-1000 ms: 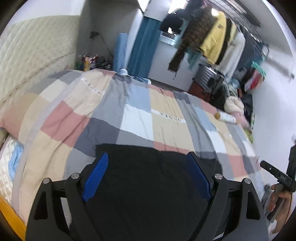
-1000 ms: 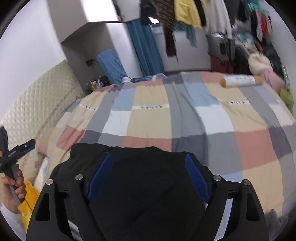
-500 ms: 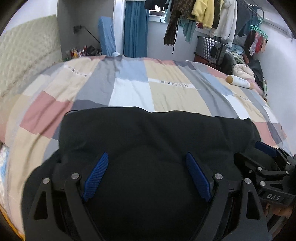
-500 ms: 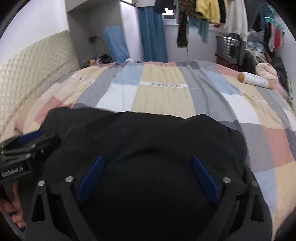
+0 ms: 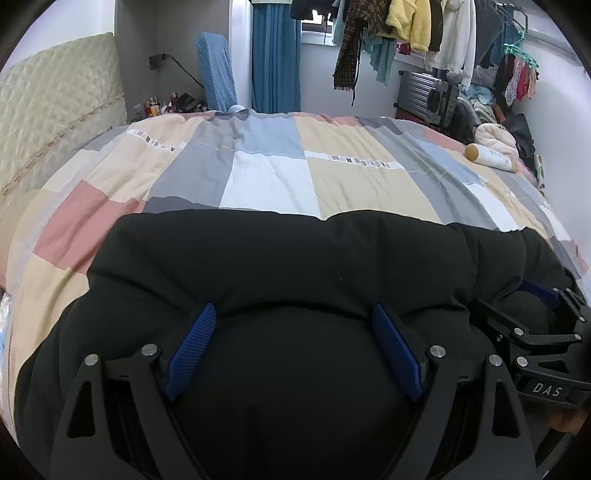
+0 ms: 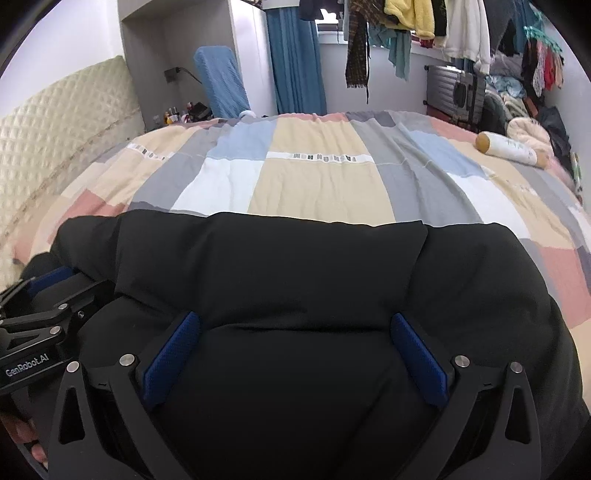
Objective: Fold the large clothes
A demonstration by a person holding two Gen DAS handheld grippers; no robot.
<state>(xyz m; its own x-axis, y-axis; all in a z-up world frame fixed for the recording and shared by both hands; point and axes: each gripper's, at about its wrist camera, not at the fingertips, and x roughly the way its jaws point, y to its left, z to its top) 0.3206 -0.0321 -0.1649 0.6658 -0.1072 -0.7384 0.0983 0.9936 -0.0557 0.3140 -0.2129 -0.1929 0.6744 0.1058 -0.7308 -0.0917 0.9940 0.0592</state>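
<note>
My blue ribbed pads [image 5: 192, 350] flank a plain black padded garment [image 5: 295, 258]; the patchwork quilt [image 5: 269, 181] shows pink, beige, grey, white, blue blocks.

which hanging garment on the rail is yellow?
The fluffy yellow jacket, hanging between the brown checked scarf and the white hoodie; no other garment there is yellow.

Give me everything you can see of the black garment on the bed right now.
The black garment is a large, plain, matte piece that looks thick and soft. It lies spread across the near part of the patchwork quilt, its far edge a rounded fold running side to side. A seam or overlap shows right of centre in the right wrist view. Bulges of fabric sit between the wide blue pads of the left claw and the right claw. Its type cannot be told.
</note>
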